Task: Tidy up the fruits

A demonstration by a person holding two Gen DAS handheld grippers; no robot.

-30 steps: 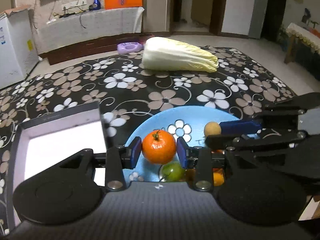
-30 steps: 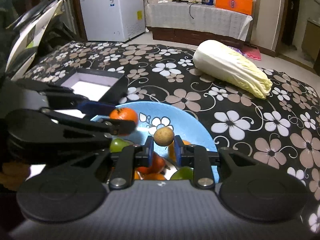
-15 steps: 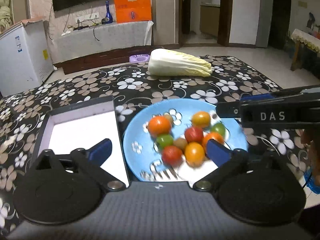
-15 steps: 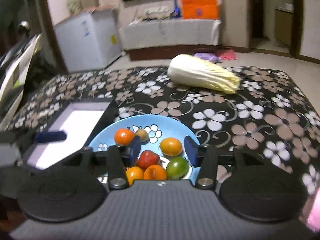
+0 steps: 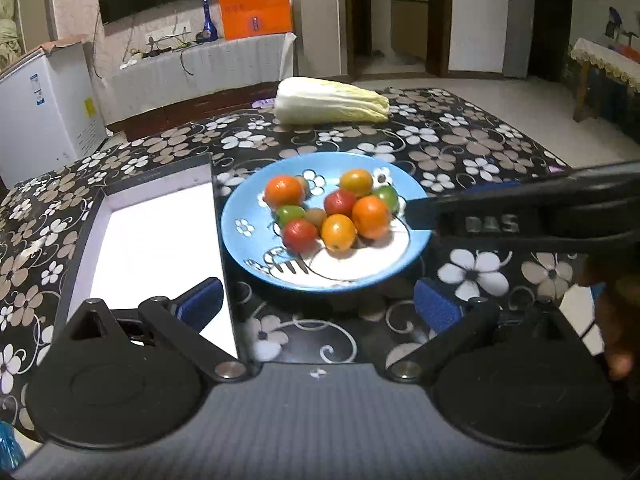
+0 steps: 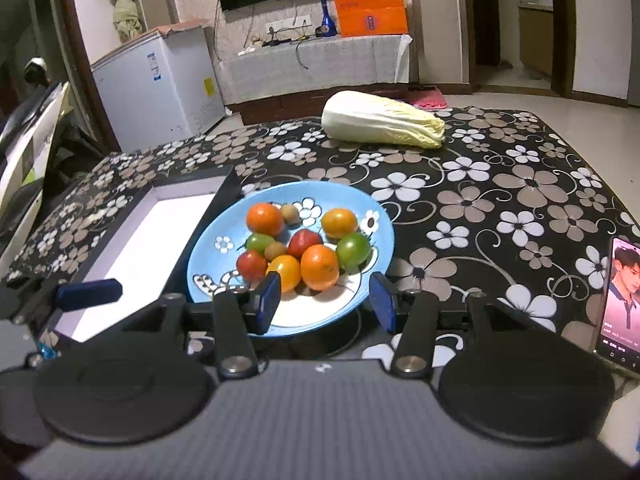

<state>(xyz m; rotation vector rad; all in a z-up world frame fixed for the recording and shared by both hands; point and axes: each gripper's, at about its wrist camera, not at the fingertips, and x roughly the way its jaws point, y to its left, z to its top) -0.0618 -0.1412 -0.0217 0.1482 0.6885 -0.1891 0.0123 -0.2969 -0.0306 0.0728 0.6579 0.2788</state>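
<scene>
The left gripper [image 5: 316, 306] hangs with its jaws spread wide and nothing between them; they have just been opening. The right gripper [image 6: 326, 300] is part open and empty too, its jaws likewise just opened. Ahead of both sits the blue plate [image 6: 224, 258], with a cluster of small fruits [image 6: 304, 246] piled on it: orange, red, green and brown ones. To the left of the plate lies a black tray [image 5: 156, 240] with a white floor. A napa cabbage [image 6: 382, 124] rests well beyond on the flowered tablecloth [image 6: 500, 192].
</scene>
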